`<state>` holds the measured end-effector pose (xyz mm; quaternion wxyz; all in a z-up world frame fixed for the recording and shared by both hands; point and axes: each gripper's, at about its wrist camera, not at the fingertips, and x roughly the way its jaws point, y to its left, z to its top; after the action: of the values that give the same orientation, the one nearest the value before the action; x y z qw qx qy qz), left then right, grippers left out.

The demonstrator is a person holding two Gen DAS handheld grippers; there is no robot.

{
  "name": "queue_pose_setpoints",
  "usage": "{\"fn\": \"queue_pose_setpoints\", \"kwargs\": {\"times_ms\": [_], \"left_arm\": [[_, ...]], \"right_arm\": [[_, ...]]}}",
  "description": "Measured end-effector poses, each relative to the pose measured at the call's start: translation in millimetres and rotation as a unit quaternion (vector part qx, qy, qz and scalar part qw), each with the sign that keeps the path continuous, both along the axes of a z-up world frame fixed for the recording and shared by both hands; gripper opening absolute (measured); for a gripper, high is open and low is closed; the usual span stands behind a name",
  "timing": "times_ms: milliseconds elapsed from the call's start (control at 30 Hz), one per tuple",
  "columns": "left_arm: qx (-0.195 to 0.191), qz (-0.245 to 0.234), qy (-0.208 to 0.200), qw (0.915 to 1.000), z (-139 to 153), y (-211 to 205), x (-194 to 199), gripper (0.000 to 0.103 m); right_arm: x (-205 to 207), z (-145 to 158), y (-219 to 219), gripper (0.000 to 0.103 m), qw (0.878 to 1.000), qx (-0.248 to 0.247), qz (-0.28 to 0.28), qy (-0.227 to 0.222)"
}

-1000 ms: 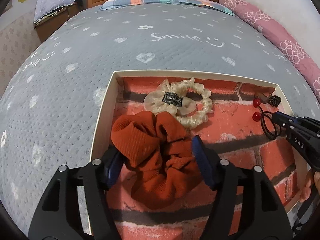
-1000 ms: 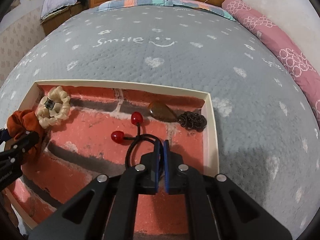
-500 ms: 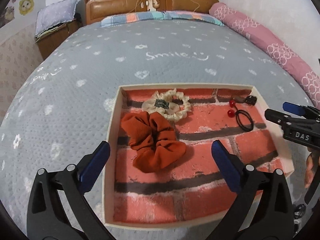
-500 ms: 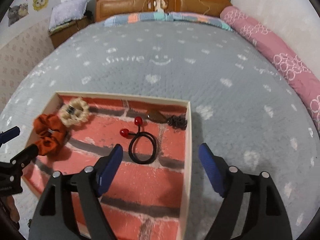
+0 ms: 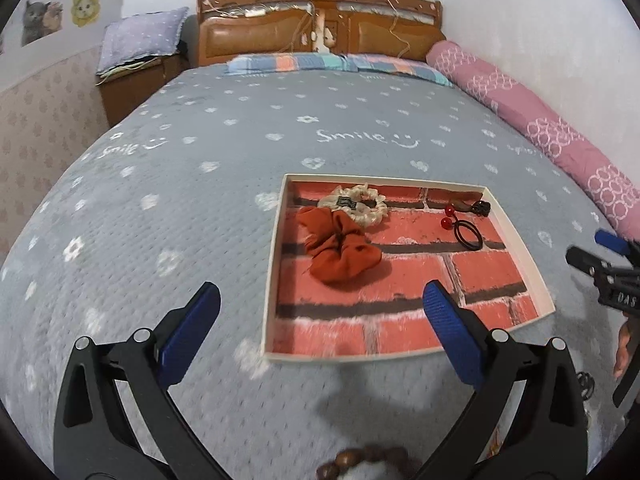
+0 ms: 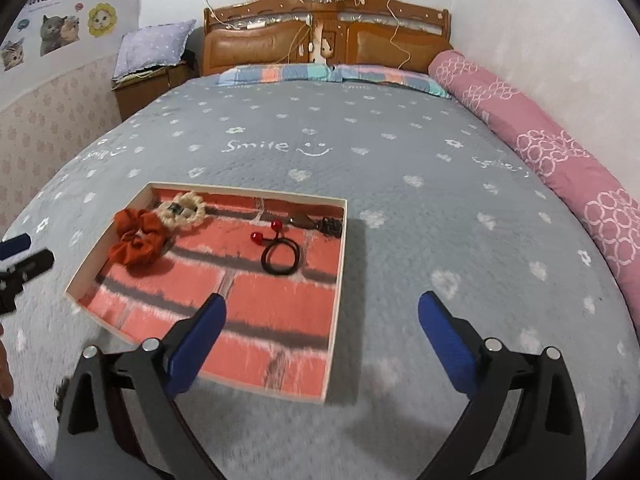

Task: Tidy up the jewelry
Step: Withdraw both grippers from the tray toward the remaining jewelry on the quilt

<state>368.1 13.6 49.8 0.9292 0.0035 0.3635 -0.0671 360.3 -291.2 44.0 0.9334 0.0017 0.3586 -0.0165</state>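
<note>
Spreading wide and holding nothing, the blue-padded fingers of the left gripper (image 5: 320, 322) hover above the near edge of the shallow cream-rimmed tray with a brick-pattern floor (image 5: 276, 236); the right gripper (image 6: 322, 330) hangs likewise spread and empty over the tray's near right corner. Inside lie a rust-orange fabric scrunchie (image 5: 338, 246) touching a cream ruffled scrunchie (image 5: 356, 204), and a black elastic hair tie with two red beads (image 5: 466, 232) near a dark brown clip (image 5: 470, 206). Brown wooden beads (image 5: 360, 464) sit on the grey quilted bed (image 5: 168, 208), probably the next pickup.

L gripper (image 5: 320, 312): jaws wide apart, empty | R gripper (image 6: 320, 320): jaws wide apart, empty
</note>
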Motion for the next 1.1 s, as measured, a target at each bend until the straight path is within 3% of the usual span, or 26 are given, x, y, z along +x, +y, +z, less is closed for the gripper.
{"fn": "queue_pose_setpoints", "kwargs": {"times_ms": [233, 567, 733, 1100], "left_arm": [[-0.01, 0.022, -0.006, 0.9997, -4.0, 20.0, -46.9, 0.098], [-0.004, 0.034, -0.004, 0.9994, -15.3, 28.0, -111.7, 0.098], [-0.004, 0.036, -0.003, 0.9993, -23.2, 27.5, -145.4, 0.098], [-0.034, 0.028, 0.031, 0.9985, -63.0, 15.6, -194.8, 0.098]], "right_arm": [[-64.1, -4.7, 3.3, 0.096, 0.999, -0.033, -0.005, -0.016], [-134.9, -9.4, 7.6, 0.097, 0.999, -0.016, -0.004, -0.028], [-161.0, -15.0, 0.6, 0.097, 0.999, -0.039, -0.025, -0.025], [-203.9, -48.4, -12.4, 0.097, 0.997, -0.036, -0.065, -0.006]]}}
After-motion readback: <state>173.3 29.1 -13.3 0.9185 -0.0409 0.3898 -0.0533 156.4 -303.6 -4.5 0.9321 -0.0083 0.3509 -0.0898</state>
